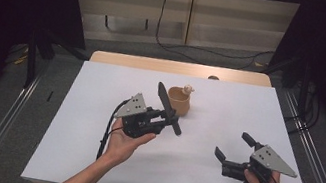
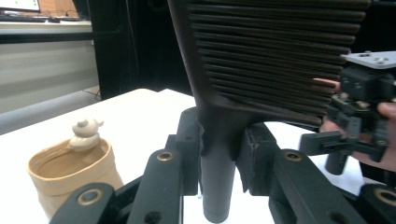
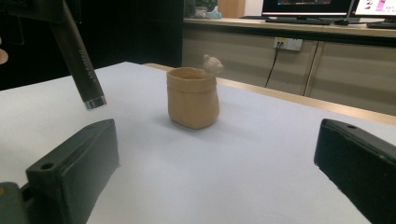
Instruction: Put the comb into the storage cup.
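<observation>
- The black ribbed plastic comb (image 1: 167,106), in the high view, is clamped by its handle in the left gripper (image 1: 168,119) at table centre; the tan pouch-shaped pot (image 1: 179,100) with a small figure on its rim sits just beyond, at one o'clock.
- Left gripper view: jaws pinch the handle near its base; the pot sits at eight o'clock. Tip the handle end down over the pot mouth before releasing.
- Right gripper view: the right gripper (image 3: 219,172) stands wide open, holding nothing; keep it clear.
</observation>
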Motion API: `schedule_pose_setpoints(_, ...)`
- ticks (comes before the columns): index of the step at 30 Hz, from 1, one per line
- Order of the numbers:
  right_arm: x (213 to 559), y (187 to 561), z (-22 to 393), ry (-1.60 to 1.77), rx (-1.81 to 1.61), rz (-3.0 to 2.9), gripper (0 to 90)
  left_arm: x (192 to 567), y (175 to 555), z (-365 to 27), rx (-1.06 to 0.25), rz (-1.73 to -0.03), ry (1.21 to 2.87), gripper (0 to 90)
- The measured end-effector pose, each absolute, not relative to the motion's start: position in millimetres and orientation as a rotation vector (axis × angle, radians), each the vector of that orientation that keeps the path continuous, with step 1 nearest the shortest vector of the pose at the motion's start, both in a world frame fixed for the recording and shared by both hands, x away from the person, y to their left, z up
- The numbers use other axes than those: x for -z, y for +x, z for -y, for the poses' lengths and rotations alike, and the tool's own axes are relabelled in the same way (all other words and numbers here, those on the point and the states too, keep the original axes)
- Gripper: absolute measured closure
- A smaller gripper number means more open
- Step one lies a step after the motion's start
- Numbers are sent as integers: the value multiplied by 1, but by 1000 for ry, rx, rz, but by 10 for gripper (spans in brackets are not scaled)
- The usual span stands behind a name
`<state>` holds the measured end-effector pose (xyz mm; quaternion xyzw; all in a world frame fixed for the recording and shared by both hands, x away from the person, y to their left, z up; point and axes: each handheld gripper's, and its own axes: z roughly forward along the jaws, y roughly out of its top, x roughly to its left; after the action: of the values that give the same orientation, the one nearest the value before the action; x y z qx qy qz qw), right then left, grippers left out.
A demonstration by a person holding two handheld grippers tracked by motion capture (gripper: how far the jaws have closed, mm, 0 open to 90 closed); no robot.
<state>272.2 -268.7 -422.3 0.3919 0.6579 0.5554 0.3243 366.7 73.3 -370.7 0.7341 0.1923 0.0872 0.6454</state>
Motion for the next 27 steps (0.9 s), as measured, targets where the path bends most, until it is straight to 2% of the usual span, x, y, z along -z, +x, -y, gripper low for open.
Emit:
schedule_pose_setpoints(7,425,257,282,1051,-1407,-1696,0,380,373,-78,-209,-504,1680,725)
schedule_pose_setpoints(27,434,233,307,1113,-1382,-1573,0,365,396,-93,-272,-575,1649,725)
